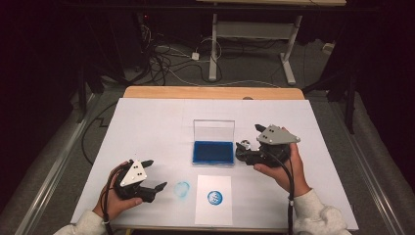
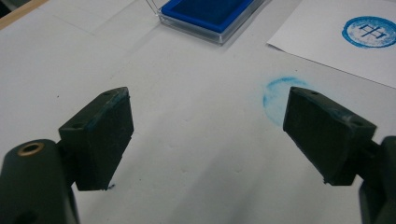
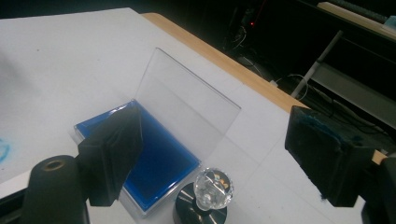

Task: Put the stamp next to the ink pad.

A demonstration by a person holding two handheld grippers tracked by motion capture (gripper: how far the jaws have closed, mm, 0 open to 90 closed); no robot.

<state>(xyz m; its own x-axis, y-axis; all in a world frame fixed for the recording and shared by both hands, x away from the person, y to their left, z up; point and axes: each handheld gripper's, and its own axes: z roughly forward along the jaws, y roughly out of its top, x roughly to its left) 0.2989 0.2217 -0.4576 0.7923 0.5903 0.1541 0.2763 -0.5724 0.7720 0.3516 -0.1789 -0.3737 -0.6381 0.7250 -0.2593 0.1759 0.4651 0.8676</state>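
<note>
Beside the ink pad case (image 1: 213,152) (clear lid up, blue pad inside) stands the stamp (image 3: 208,192) — between the wide-open right gripper (image 3: 224,154) jaws, untouched. Left gripper (image 2: 208,135) open too, empty.

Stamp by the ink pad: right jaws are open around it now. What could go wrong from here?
1. The stamp stands upright beside the ink pad, between the open right gripper jaws; a sideways nudge could topple it.
2. The pad's clear lid stands raised close by; a jaw could catch it.
3. A blue smudge already marks the table beside the stamped paper; a dropped stamp may add more.
</note>
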